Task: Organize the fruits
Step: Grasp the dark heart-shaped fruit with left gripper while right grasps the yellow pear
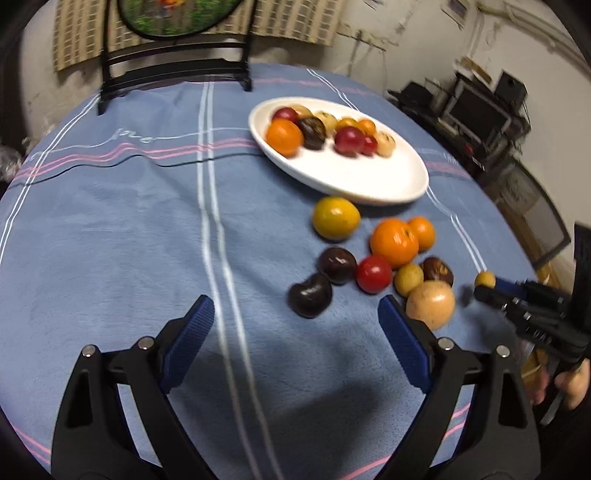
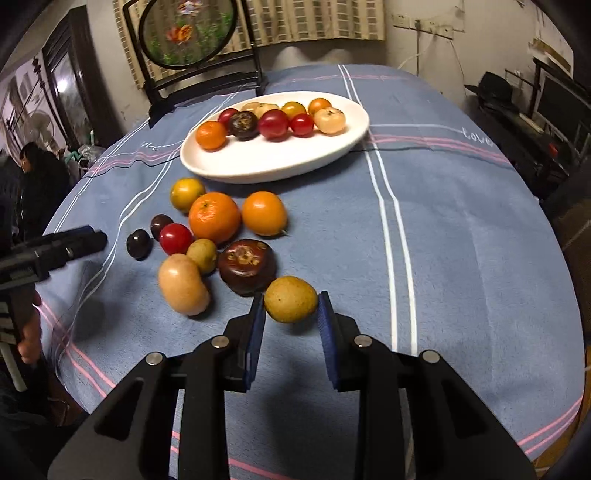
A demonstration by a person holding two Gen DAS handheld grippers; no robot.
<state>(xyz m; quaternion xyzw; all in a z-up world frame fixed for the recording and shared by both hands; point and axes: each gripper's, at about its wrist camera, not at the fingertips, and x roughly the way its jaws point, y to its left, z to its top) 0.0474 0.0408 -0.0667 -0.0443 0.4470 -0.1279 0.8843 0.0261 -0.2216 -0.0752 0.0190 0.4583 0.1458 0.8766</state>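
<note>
Plate (image 2: pixel 258 166): mixed fruits | left fingers (image 1: pixel 295 314) wide | right fingers (image 2: pixel 291 317) clamp yellow fruit (image 2: pixel 290 298)

Round screen (image 1: pixel 177 14) cut off by top edge in left view. Plate fruit (image 1: pixel 314 133) motion-blurred. Small yellow fruit (image 1: pixel 484 279) half hidden behind right fingers (image 1: pixel 517 290).

The surface (image 2: pixel 461 240) wears blue cloth with white and pink stripes; the plate (image 2: pixel 266 162) is white; a yellow-brown fruit (image 2: pixel 291 299) sits between the right claw's (image 2: pixel 291 314) blue pads (image 2: pixel 255 332).
</note>
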